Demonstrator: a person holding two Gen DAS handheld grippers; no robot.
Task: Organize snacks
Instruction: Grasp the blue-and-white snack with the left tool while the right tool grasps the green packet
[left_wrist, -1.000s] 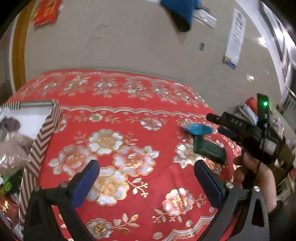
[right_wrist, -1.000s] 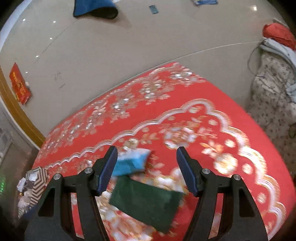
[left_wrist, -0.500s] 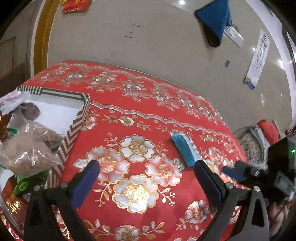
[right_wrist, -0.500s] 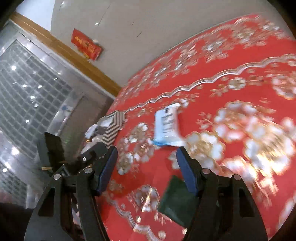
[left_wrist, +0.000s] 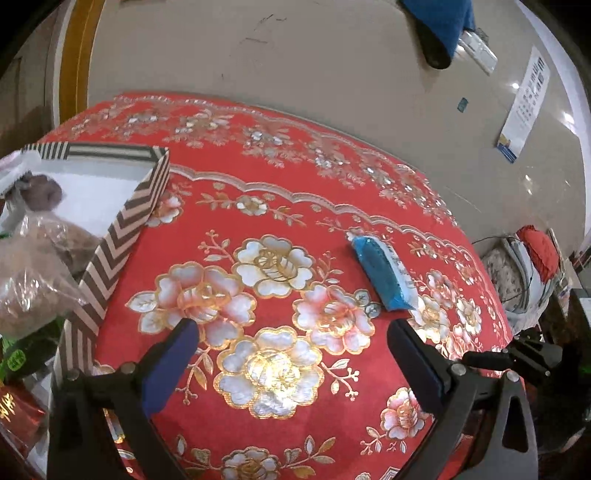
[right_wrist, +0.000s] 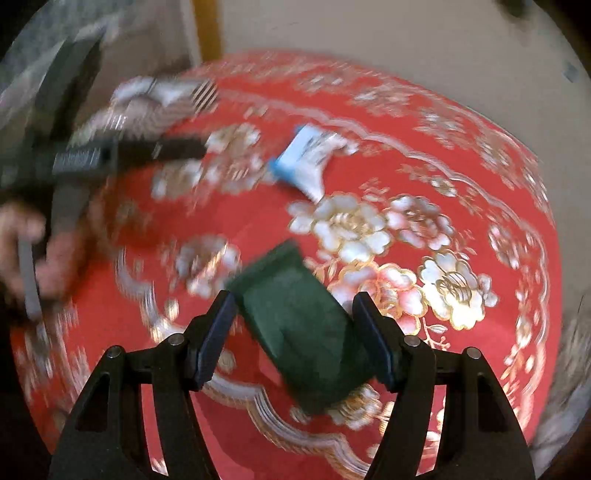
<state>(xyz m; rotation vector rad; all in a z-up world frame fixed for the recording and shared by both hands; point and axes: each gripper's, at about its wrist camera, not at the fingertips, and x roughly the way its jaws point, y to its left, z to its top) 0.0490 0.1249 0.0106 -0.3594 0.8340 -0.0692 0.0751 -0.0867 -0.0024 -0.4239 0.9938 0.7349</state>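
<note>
Your right tool (right_wrist: 291, 343) sits low over the table (right_wrist: 424, 122) with its jaws spread wide, and the dark green packet (right_wrist: 299, 332) lies flat on the red cloth right between them, slanted across the gap. Nothing is gripped yet. To take it well, settle the tool first, since the right wrist view is smeared with motion, then turn your wrist so the pads meet the packet's two long edges squarely and not corner to corner. Come down until the pads (right_wrist: 212, 343) are level with the packet and close gently; it looks thin and soft, so it will likely buckle upward, which should be enough to lift it.

Your left tool (left_wrist: 291, 363) hangs over the middle of the table, also wide and holding nothing. The blue packet (left_wrist: 384, 273) lies ahead and to its right, well apart from the green one, and is the likely next pick. The chevron-striped box (left_wrist: 122, 236) stands at the table's left edge with clear bags of brown snacks (left_wrist: 33, 280) already inside; that seems the place to carry both packets to.

Some things you cannot rely on here. The box is cut off at the left of the left wrist view, so its free room is unclear. The green packet's near end is hidden behind the right tool's frame, and the blur hides any print on it. From the left wrist view the green packet is not visible at all
</note>
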